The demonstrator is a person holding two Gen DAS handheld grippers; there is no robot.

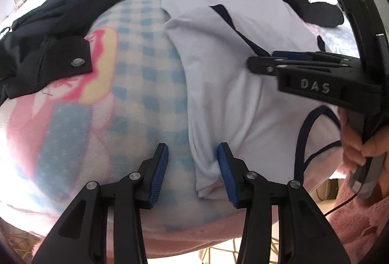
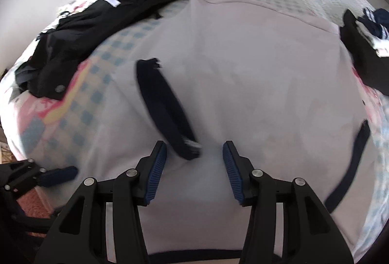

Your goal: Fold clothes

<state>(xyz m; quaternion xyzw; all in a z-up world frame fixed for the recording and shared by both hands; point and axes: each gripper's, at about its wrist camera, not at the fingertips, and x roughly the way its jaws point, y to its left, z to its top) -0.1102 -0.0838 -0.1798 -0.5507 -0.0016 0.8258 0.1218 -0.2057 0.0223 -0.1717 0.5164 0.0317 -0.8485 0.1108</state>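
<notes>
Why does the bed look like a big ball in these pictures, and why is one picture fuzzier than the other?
Both views use fisheye lenses, which bulge the flat bed and darken the corners. Left wrist view: mostly sharp, with washed-out glare on the blanket at the left edge. Right wrist view: motion blur smears the white shirt and its dark sleeve cuff, while the right gripper stays crisp.

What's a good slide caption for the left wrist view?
Left gripper open over the white shirt's edge on a checked blanket; right gripper open above the shirt.
</notes>
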